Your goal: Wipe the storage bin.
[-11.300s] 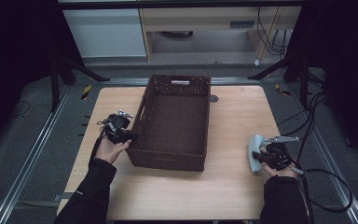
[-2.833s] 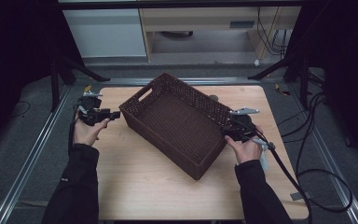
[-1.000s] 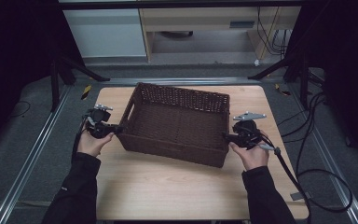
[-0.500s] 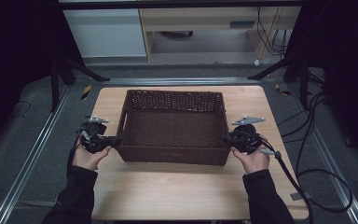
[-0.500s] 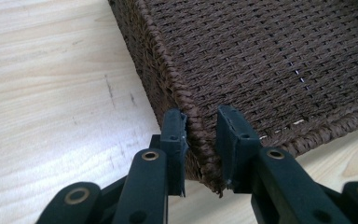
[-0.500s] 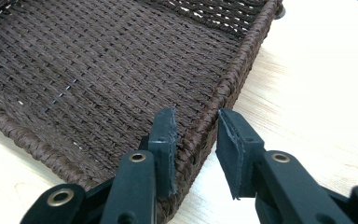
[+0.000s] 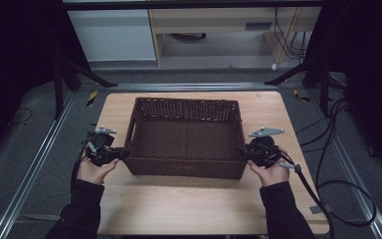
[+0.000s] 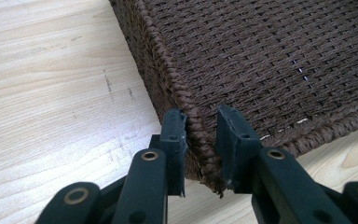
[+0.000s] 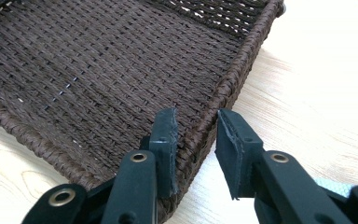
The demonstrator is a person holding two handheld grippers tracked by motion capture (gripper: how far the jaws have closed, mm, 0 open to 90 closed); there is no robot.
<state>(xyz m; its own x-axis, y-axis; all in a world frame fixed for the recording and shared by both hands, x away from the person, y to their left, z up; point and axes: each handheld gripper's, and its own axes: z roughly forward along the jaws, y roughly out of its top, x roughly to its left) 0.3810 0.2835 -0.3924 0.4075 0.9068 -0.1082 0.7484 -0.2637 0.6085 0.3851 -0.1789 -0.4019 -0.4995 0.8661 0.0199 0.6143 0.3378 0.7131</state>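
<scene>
Our table carries the brown wicker basket, square to us. Left gripper: basket's corner rim sits between the jaws, which straddle it, having just opened slightly. Right gripper: jaws straddle the opposite rim, gap visible beside it.

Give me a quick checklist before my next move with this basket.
1. Basket sits flat and square on the table: ok.
2. Left gripper straddles the left wall, but its jaws have just been opening and a gap shows beside one pad: grip not ok.
3. Right gripper straddles the right wall and its jaws have just been closing; whether the pads press: cannot tell.
4. Basket empty: ok.
5. Right cable clear of the basket: ok.
</scene>
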